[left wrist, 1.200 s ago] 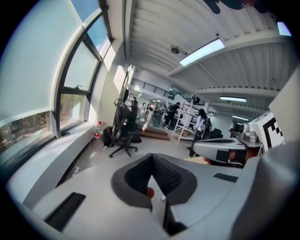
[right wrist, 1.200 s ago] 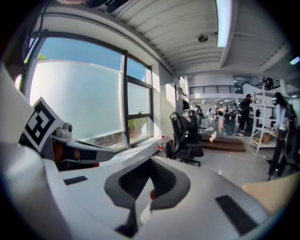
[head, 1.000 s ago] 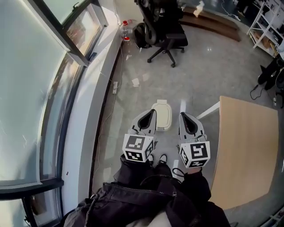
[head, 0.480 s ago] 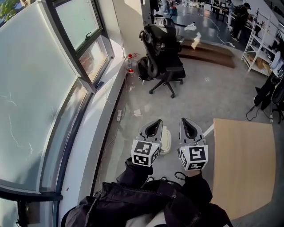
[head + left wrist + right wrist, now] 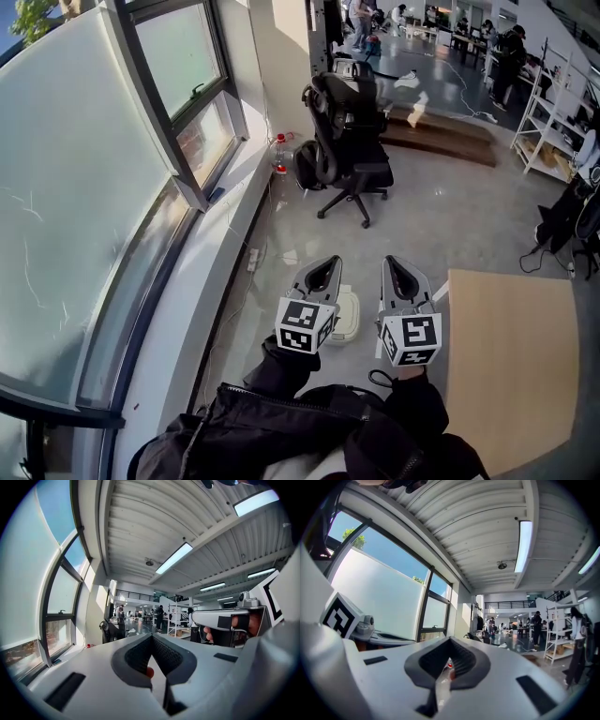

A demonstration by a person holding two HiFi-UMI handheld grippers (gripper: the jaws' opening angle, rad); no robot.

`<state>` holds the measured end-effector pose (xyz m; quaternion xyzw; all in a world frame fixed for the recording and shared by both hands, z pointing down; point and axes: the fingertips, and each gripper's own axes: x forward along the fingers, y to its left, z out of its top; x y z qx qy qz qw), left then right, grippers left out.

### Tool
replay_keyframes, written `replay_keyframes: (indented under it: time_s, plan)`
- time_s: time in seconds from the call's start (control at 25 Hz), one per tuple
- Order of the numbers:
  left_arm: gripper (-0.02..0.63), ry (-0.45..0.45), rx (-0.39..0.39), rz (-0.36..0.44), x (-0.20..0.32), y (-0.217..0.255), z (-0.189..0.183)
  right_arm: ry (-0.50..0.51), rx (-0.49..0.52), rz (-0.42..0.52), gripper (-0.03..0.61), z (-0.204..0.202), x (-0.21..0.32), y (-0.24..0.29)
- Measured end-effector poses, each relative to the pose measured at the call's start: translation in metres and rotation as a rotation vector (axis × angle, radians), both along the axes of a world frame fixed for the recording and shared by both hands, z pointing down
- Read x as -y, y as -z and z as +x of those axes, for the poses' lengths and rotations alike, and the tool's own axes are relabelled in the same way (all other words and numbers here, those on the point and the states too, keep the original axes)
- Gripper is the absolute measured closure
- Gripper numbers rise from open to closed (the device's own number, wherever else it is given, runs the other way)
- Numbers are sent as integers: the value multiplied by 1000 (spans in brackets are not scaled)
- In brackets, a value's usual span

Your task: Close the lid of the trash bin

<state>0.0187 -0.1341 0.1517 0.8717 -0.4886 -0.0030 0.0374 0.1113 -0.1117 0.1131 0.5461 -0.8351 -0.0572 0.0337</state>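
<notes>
The trash bin is a small white bin on the grey floor, seen from above with its lid lying flat on top. Its left part is hidden behind my left gripper. My right gripper hangs just right of the bin, beside the left one. Both are held high above the bin and point level, out into the room. In the left gripper view the left gripper has its jaws together with nothing in them. In the right gripper view the right gripper is likewise shut and empty.
A black office chair stands ahead. A wooden table is at the right. A big window and its sill run along the left, with a red-capped bottle and a power strip on the floor beside it. Shelves and people are far back.
Both grippers have risen side by side, still shut. The head view has lifted and shows more of the room. The bin looks smaller and is more covered by the left gripper.
</notes>
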Motion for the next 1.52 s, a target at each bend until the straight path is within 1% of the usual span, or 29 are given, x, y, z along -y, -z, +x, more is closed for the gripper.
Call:
replay_keyframes:
  time_s: [0.56, 1.12, 1.52]
  plan:
    - [618, -18, 15, -9, -9, -5, 11, 17, -1, -2, 575, 0, -12, 3]
    - [618, -29, 14, -8, -20, -5, 15, 5, 1, 9, 575, 5, -26, 6]
    - [618, -39, 29, -15, -19, -10, 17, -11, 15, 4, 574, 9, -25, 2]
